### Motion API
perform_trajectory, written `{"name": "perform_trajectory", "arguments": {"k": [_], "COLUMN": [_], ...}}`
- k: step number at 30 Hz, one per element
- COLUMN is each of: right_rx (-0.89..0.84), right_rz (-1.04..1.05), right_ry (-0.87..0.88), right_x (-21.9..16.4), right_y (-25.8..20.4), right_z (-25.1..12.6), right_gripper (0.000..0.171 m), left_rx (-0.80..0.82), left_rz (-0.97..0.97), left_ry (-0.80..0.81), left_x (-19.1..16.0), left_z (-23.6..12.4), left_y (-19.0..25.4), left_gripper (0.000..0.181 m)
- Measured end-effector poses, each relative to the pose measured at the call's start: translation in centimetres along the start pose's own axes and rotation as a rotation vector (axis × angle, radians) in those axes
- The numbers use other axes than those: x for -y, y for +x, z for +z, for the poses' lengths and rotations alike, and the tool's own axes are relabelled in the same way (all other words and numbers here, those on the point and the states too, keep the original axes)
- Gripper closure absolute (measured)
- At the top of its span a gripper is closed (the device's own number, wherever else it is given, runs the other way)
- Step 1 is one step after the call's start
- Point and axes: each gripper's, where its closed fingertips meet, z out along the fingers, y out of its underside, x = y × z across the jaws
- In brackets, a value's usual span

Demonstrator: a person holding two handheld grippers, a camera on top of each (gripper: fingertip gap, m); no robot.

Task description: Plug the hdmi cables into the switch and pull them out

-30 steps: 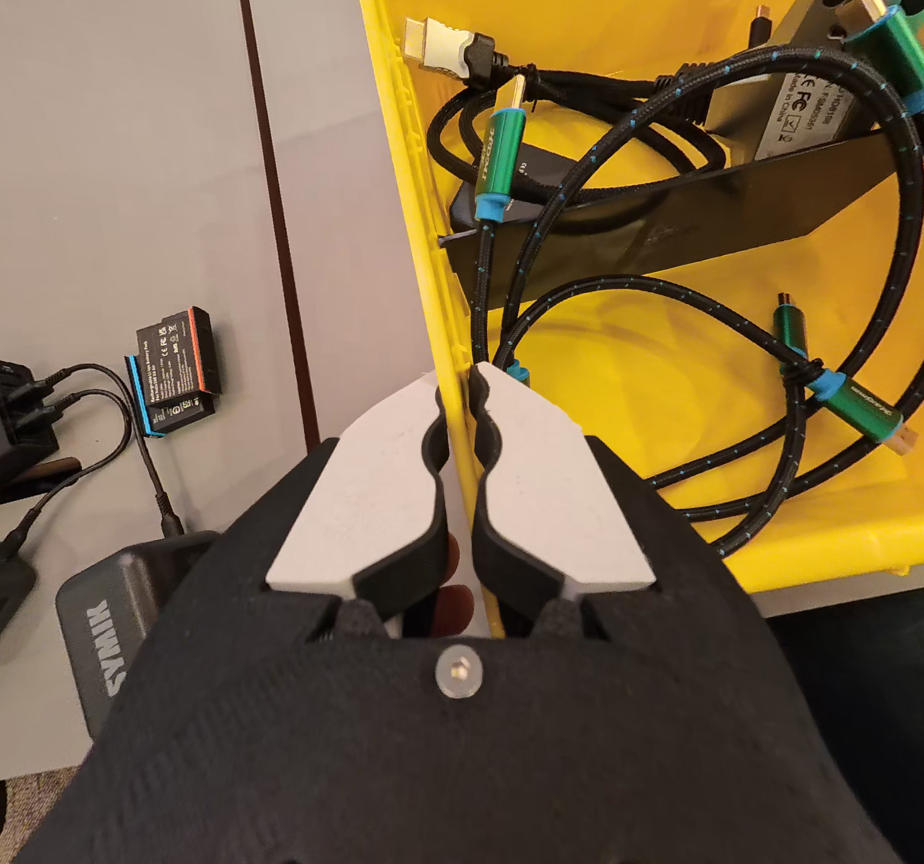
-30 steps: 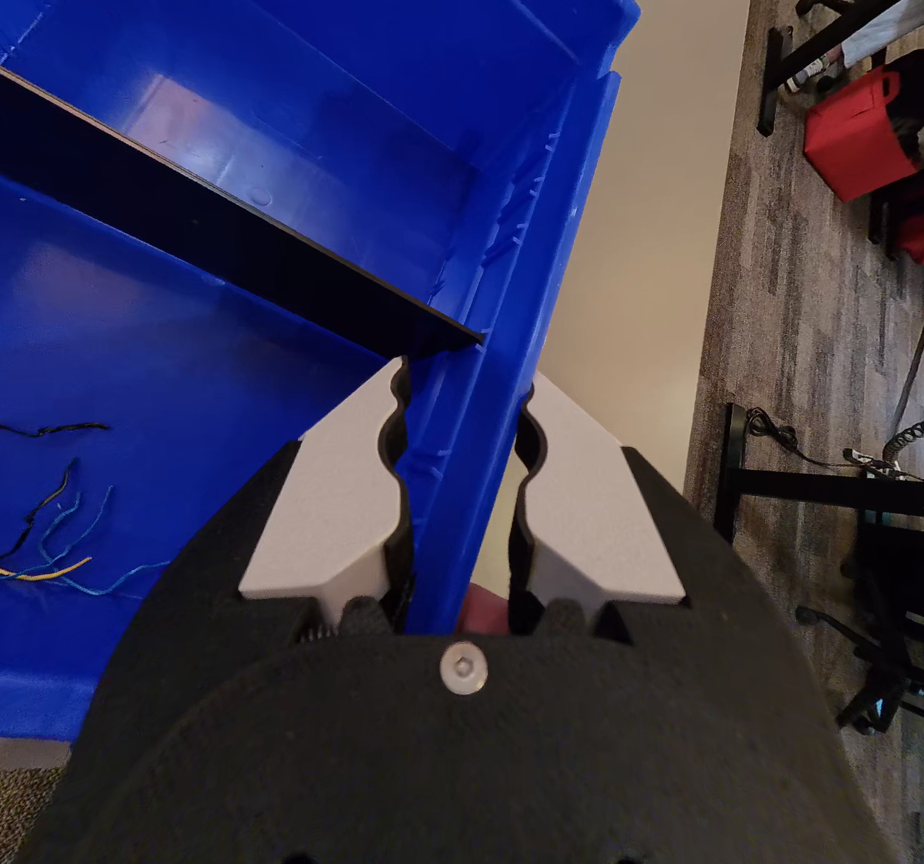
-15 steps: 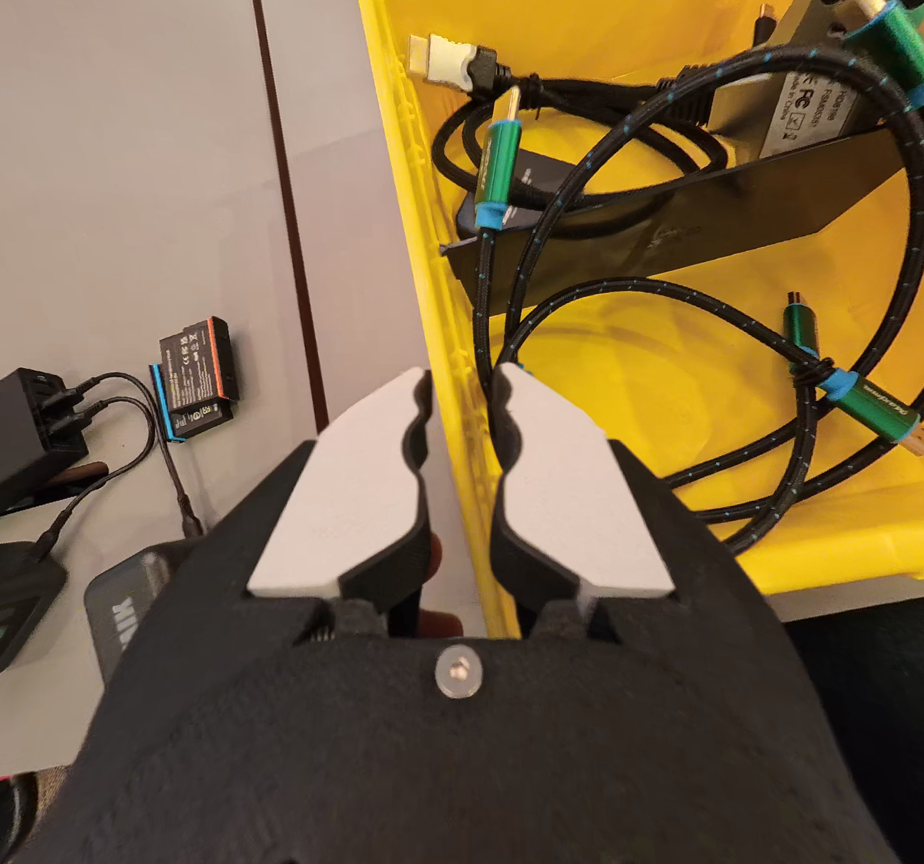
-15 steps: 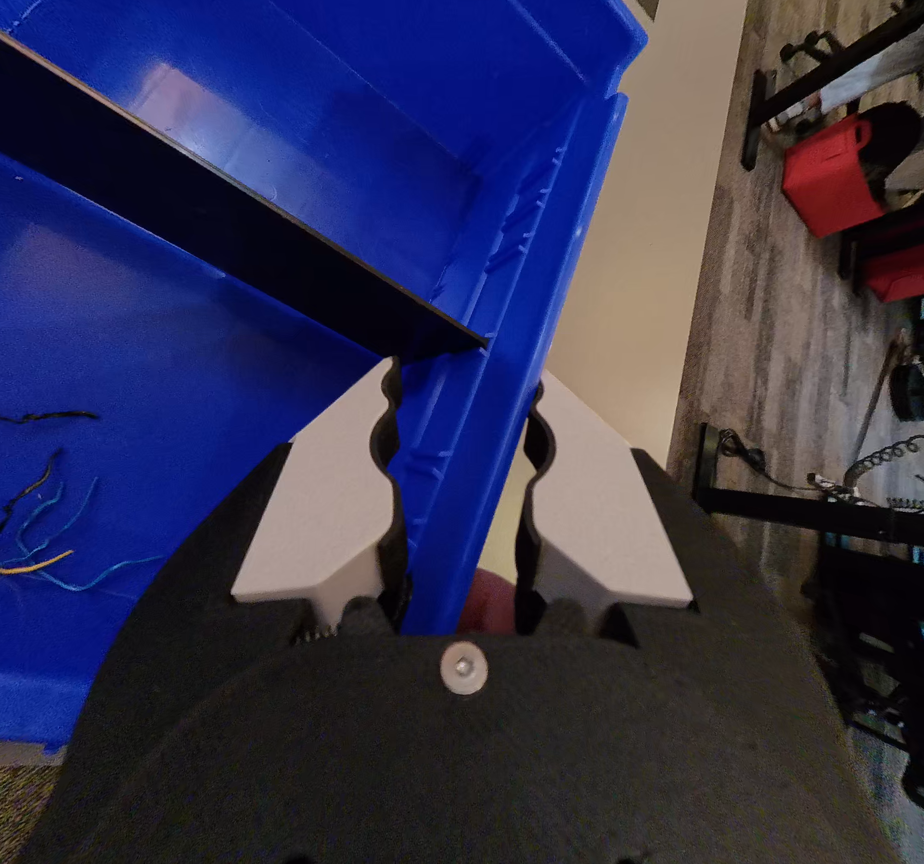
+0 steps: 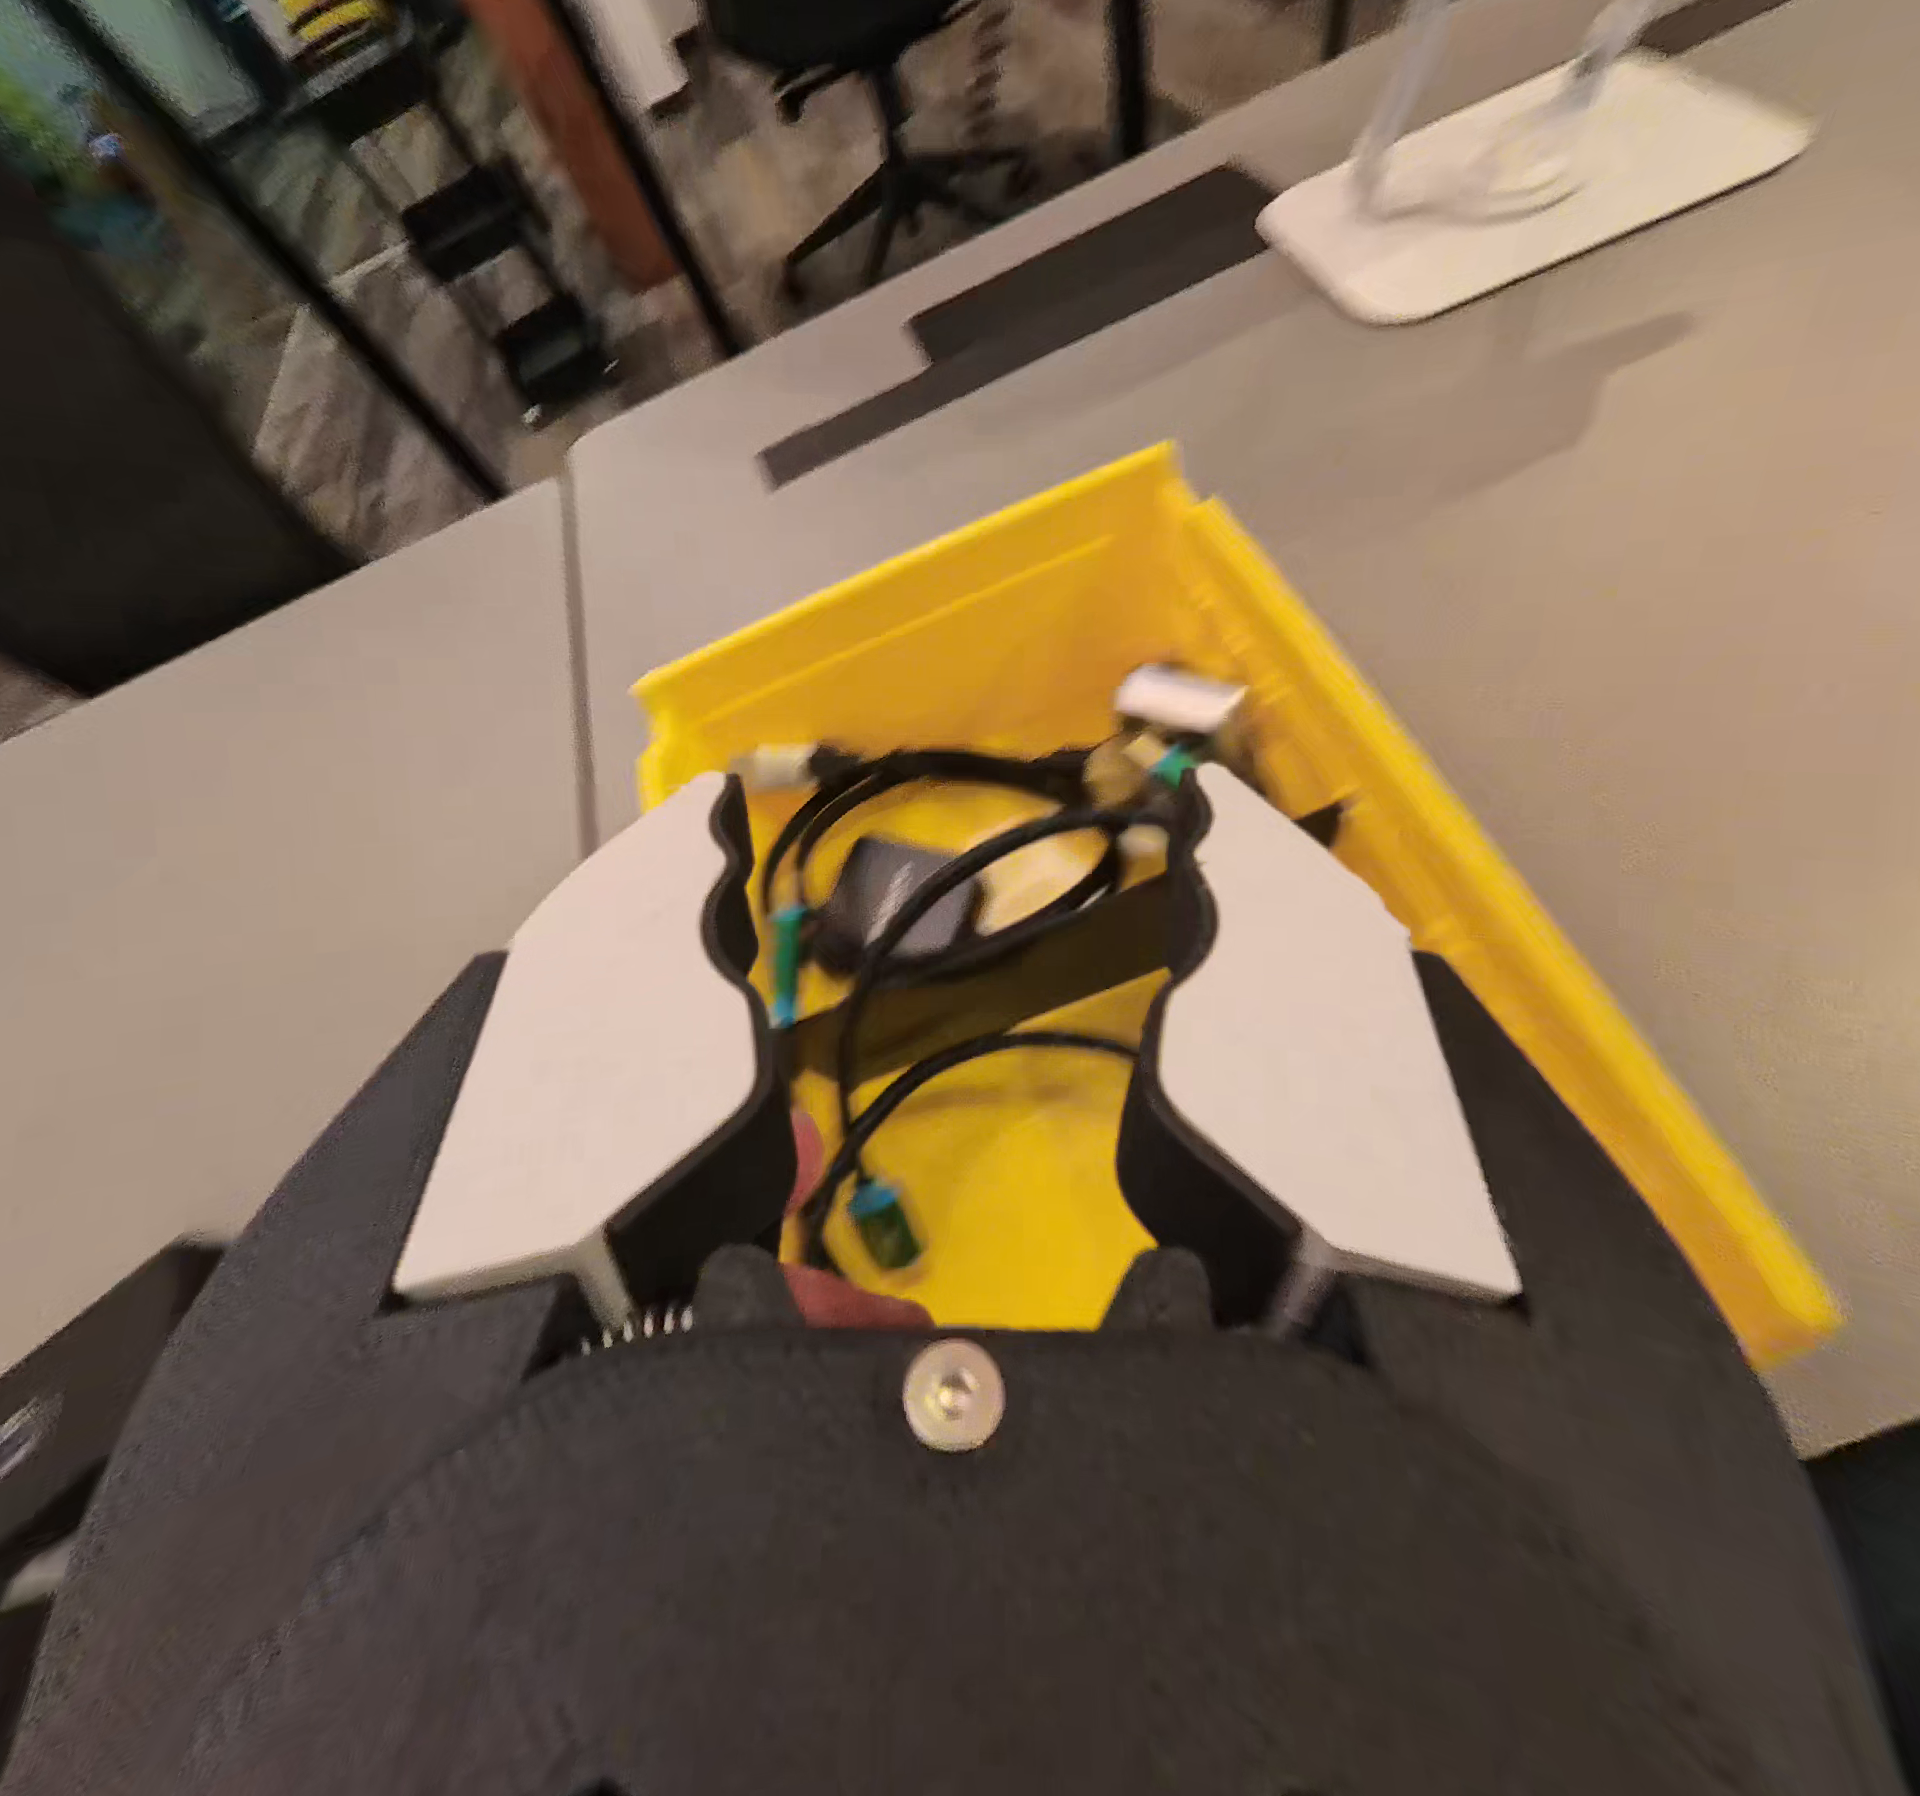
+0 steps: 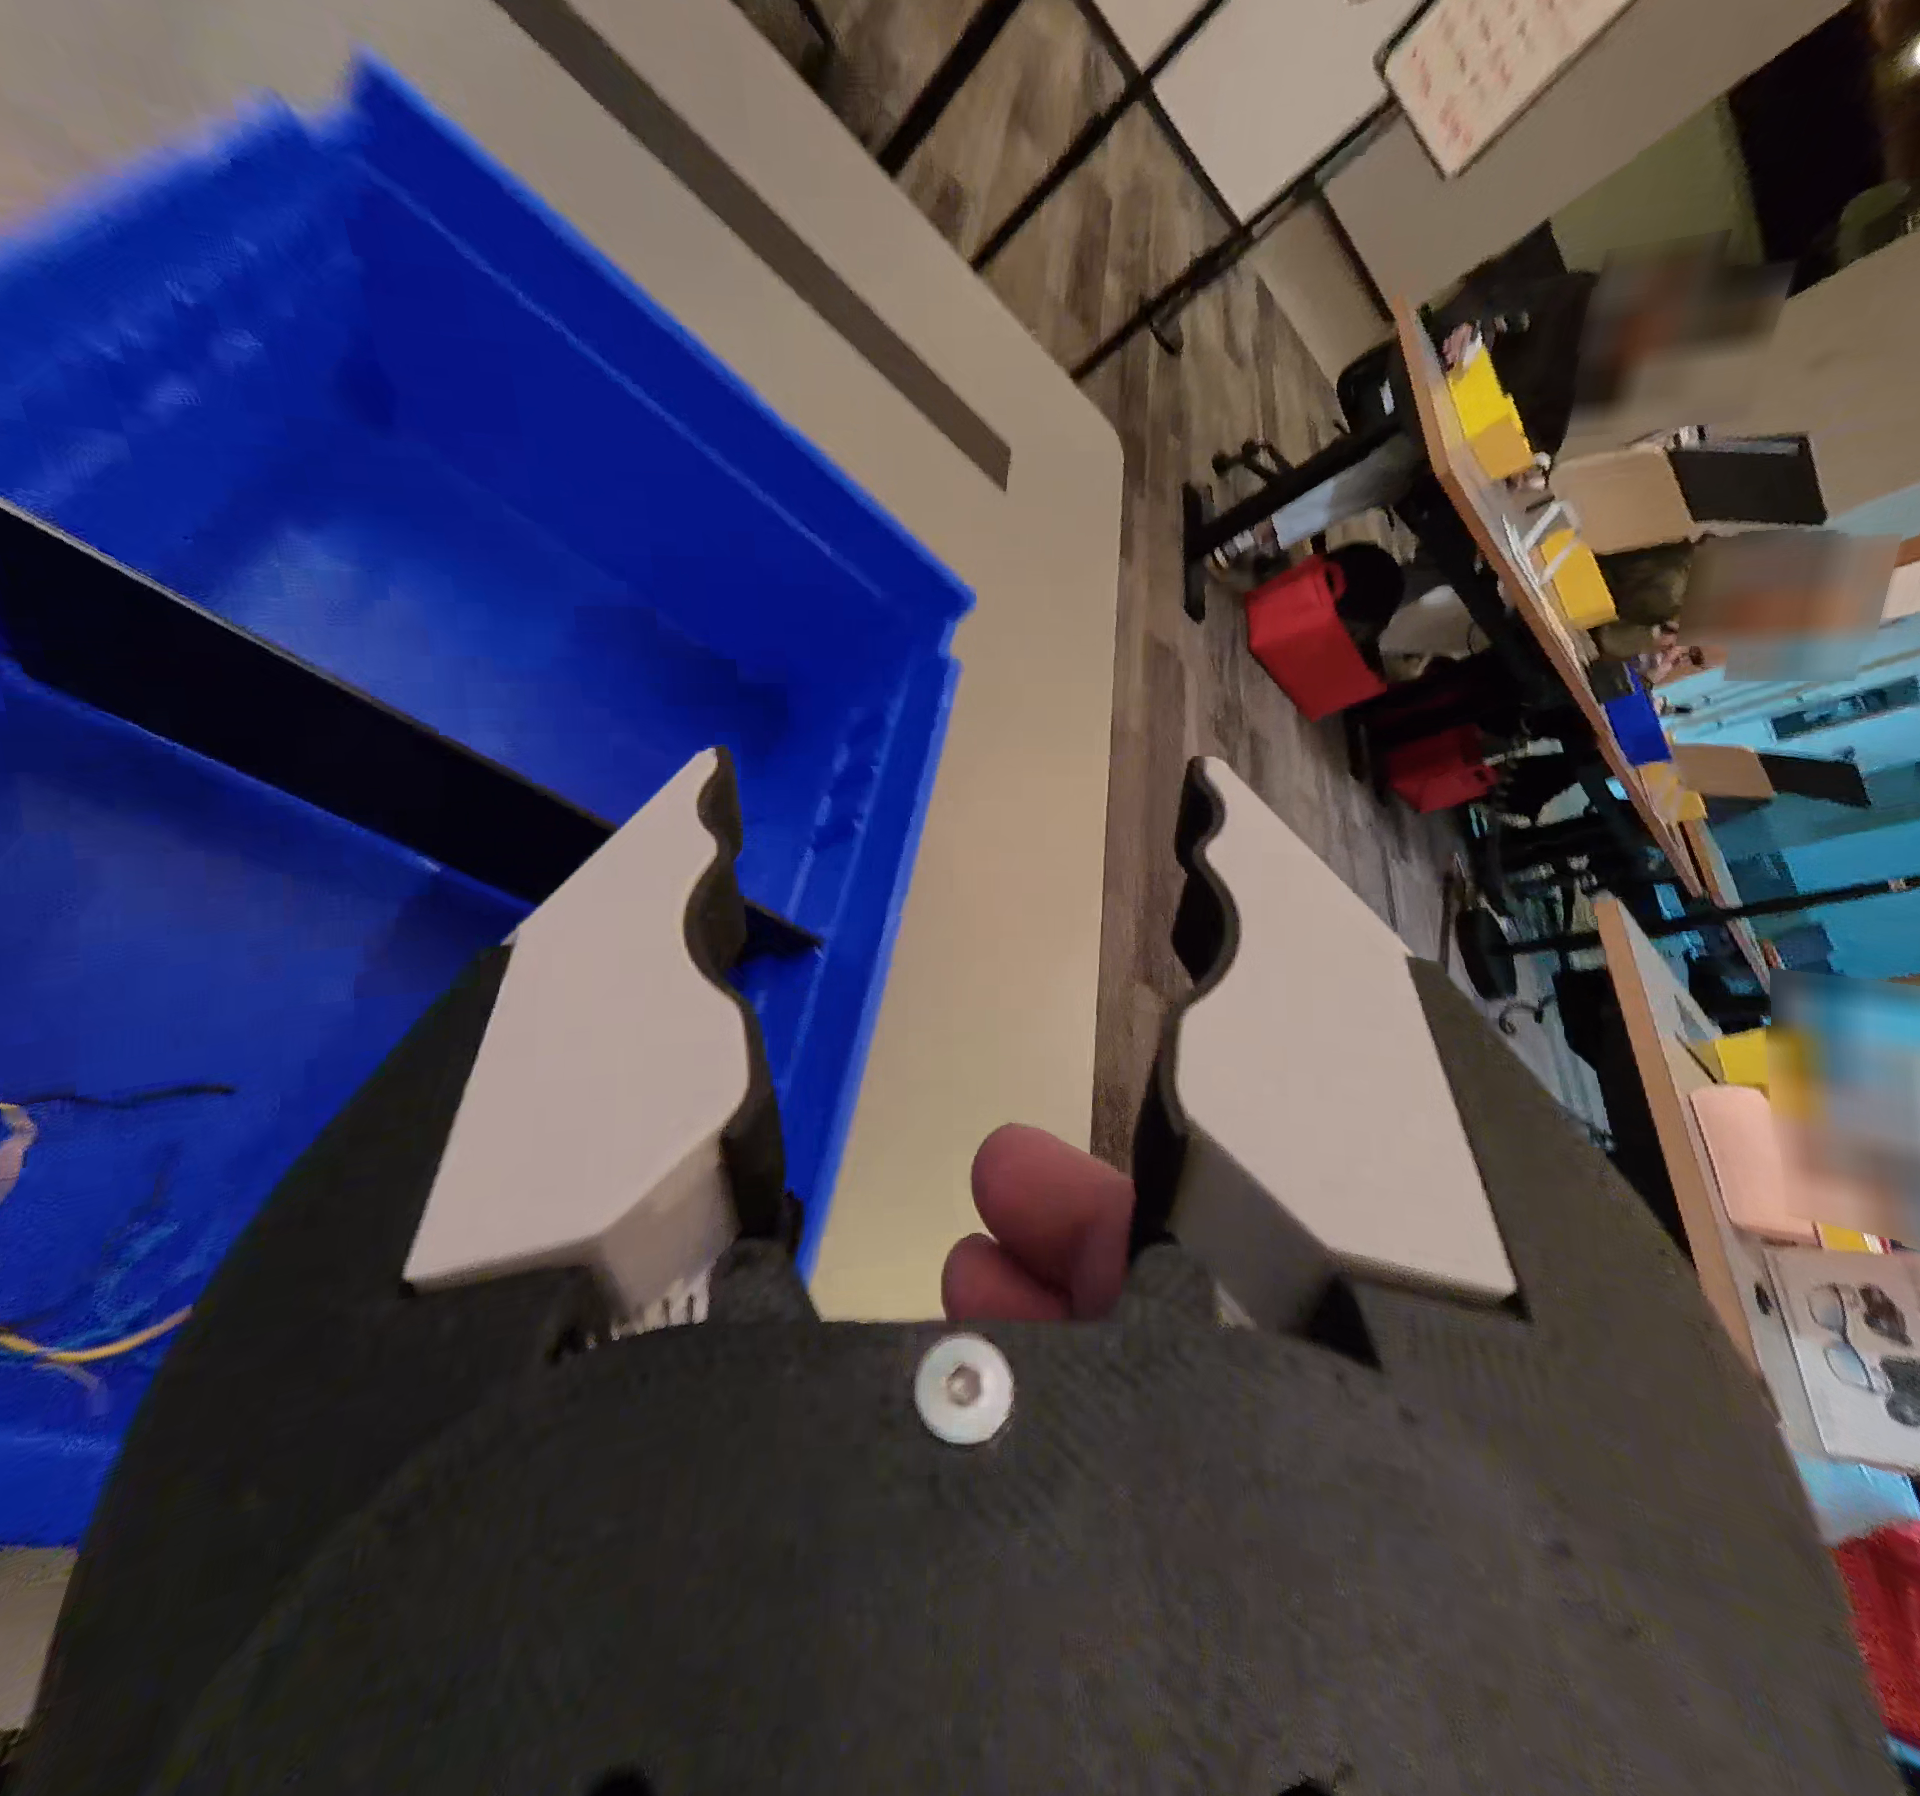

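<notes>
Blue bin (image 6: 520, 458) cropped, blurred

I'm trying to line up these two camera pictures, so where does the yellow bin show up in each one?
Left wrist view: the yellow bin sits in the middle, on the grey table, with black cables inside; the open left hand-held gripper frames it.
Right wrist view: not in it; a blue bin fills the left side.
Shared landmark: the grey table, with a dark strip along it in both views.
</notes>
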Motion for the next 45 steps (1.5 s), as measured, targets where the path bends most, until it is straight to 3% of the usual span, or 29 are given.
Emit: {"name": "perform_trajectory", "arguments": {"k": [9,13,16,20,26,31,36,41,45], "right_rx": [0.321,0.464,0.592,0.654,0.816,0.789,0.650,0.731,0.712], "right_rz": [0.065,0.093,0.190,0.158,0.290,0.266,-0.098,-0.044,-0.136], "right_ry": [0.241,0.298,0.345,0.357,0.317,0.294,0.247,0.246,0.227], "right_x": [12.3,16.6,20.4,23.3,24.1,23.8,20.8,21.1,19.8], "right_y": [-11.0,-17.4,-22.4,-28.6,-35.6,-38.2,-40.3,-41.9,-42.4], "right_z": [-4.0,-4.7,-5.6,-5.5,-4.5,-3.0,-0.9,-1.6,-1.3], "right_gripper": [0.091,0.090,0.090,0.089,0.077,0.076,0.067,0.063,0.057], "left_rx": [-0.324,-0.455,-0.465,-0.496,-0.456,-0.399,-0.424,-0.383,-0.376], "left_rz": [0.098,0.128,0.161,0.119,0.015,-0.069,-0.143,-0.032,-0.036], "left_ry": [0.155,0.178,0.154,0.121,0.077,0.086,0.014,0.020,0.002], "left_x": [6.7,7.4,6.4,4.7,2.7,2.8,1.0,0.4,-0.3], "left_z": [3.8,4.7,5.9,7.5,9.1,10.5,10.8,11.4,11.9], "left_y": [17.2,24.0,26.4,27.6,24.6,22.4,24.5,26.0,26.1], "left_gripper": [0.096,0.096,0.099,0.097,0.096,0.098,0.092,0.084,0.082]}}
